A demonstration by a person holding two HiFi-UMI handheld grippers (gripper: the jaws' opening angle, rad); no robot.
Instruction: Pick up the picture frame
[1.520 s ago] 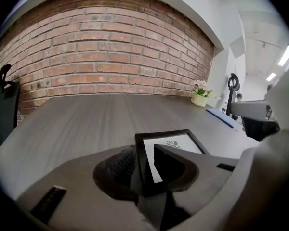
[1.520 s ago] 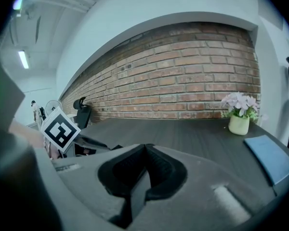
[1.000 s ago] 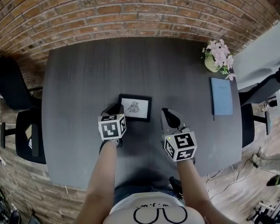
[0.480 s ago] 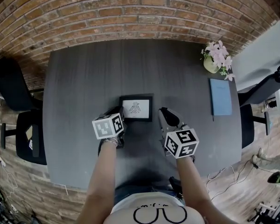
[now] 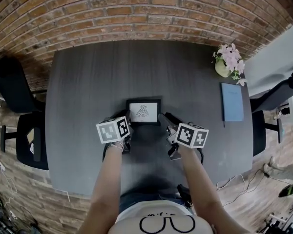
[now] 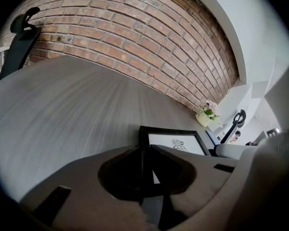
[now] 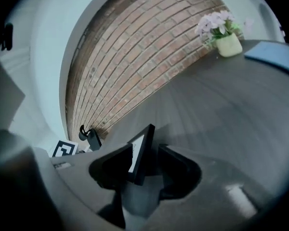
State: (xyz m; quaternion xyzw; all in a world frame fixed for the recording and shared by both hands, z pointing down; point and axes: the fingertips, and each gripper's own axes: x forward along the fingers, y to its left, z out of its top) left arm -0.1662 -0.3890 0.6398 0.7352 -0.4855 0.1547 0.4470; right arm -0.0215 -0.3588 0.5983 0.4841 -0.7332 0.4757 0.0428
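The black picture frame [image 5: 144, 112] with a white print lies low at the middle of the dark table [image 5: 88, 82]. My left gripper [image 5: 123, 119] is shut on its near left corner; in the left gripper view the frame [image 6: 176, 142] runs out from between the closed jaws of that gripper [image 6: 144, 151]. My right gripper [image 5: 166, 119] is at the frame's near right corner. Its jaws have just been opening. In the right gripper view the frame's edge [image 7: 143, 143] stands between the jaws of this gripper [image 7: 147, 158], and a gap shows on the right side.
A pot of pink flowers [image 5: 228, 60] and a blue book [image 5: 232, 101] sit near the table's right edge. Black office chairs stand at the left [image 5: 12, 91] and at the right [image 5: 276, 94]. A brick wall [image 5: 146, 9] runs behind the table.
My right gripper has rolled, dropped towards the frame's right corner and opened around its edge. The left gripper has kept its hold and only rolled a little.
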